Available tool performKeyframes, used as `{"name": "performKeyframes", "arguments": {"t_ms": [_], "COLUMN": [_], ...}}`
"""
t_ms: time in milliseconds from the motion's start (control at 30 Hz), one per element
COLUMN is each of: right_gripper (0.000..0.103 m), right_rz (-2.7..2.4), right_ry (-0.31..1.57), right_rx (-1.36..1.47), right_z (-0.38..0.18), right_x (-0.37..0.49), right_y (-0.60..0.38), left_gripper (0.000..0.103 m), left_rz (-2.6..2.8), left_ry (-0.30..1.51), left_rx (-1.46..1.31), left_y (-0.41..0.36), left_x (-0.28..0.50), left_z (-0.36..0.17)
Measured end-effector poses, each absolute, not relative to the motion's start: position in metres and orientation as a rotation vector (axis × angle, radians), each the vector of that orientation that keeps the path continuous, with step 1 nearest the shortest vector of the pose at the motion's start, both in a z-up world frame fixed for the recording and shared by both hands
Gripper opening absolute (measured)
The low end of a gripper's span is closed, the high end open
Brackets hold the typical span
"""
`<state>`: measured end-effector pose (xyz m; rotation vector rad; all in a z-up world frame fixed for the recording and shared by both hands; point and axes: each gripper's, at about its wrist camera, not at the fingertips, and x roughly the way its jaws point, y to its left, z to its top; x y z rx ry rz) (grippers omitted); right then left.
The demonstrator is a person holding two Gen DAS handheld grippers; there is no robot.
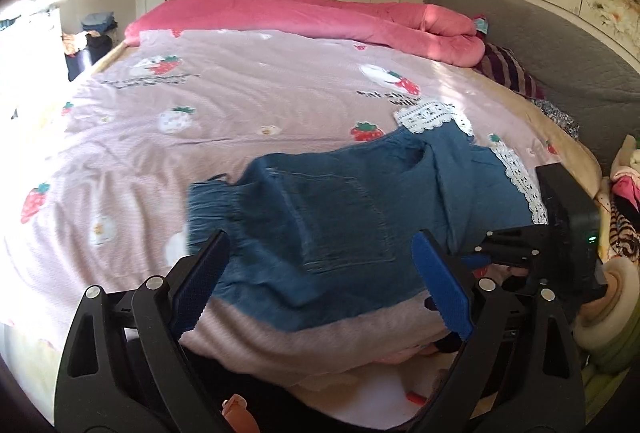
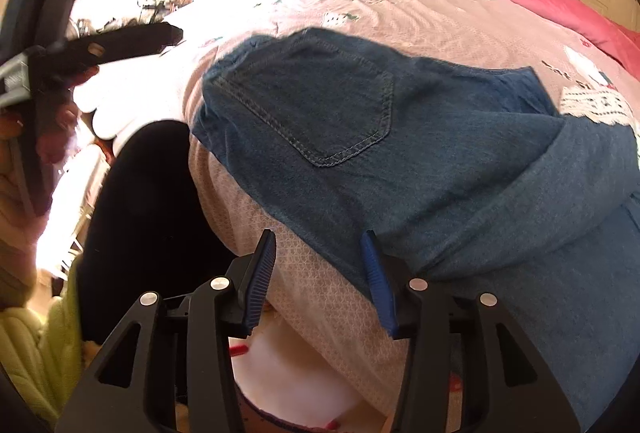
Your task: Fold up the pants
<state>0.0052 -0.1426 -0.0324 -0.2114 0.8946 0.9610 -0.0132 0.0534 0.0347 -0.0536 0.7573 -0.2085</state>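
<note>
Left wrist view: pants (image 1: pixel 340 217) lie on the bed (image 1: pixel 224 105) near its front edge, blue denim, back pocket up, already doubled over at least once, with white lace trim (image 1: pixel 516 169) showing along the far right side. Left tool (image 1: pixel 320 281) has its jaws spread wide over the near edge of the denim, pads clear of the cloth, nothing held. Right wrist view: right tool (image 2: pixel 320 273) is partly open, one pad sitting at the denim edge, the other over bare bedsheet; nothing pinched between them as far as I can see. A thick folded ridge of denim runs across the right part of that view, so a leg section looks laid over the seat. Waistband end sits left, bunched a bit. Judgement: one fold is down and both tools read as let go of it; bundle is still fairly long and loose, edges not squared. Likely left: one more fold across, then flatten and tidy the lace end. Can't tell how many layers are stacked under the ridge. Pink quilt (image 1: pixel 304 13) at the far side is well apart from the work
</note>
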Motion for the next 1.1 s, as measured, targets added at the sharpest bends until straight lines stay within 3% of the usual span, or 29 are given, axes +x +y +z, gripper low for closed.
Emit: {"name": "performKeyframes", "arguments": {"t_ms": [167, 367, 533, 867, 1033, 1100], "right_gripper": [0.046, 0.047, 0.047, 0.047, 0.048, 0.053], "right_rz": [0.878, 0.809, 0.827, 0.795, 0.813, 0.797], "right_ry": [0.833, 0.81, 0.85, 0.938, 0.898, 0.848], "right_rx": [-0.156, -0.111, -0.116, -0.157, -0.088, -0.059], "right_z": [-0.009, -0.002, -0.013, -0.043, -0.022, -0.006], "right_x": [0.009, 0.022, 0.034, 0.051, 0.049, 0.049], "right_y": [-0.17, -0.174, -0.155, -0.139, -0.16, -0.177], "left_gripper": [0.071, 0.034, 0.035, 0.035, 0.036, 0.041], "left_rz": [-0.25, -0.179, -0.174, -0.195, -0.184, -0.184], "left_ry": [0.782, 0.868, 0.933, 0.908, 0.869, 0.827], "left_rx": [-0.027, 0.121, 0.055, -0.008, 0.012, 0.026], "left_y": [0.032, 0.019, 0.033, 0.044, 0.041, 0.037], "left_x": [-0.001, 0.006, 0.019, 0.018, 0.013, 0.004], "left_z": [0.017, -0.019, -0.049, -0.053, -0.044, -0.032]}}
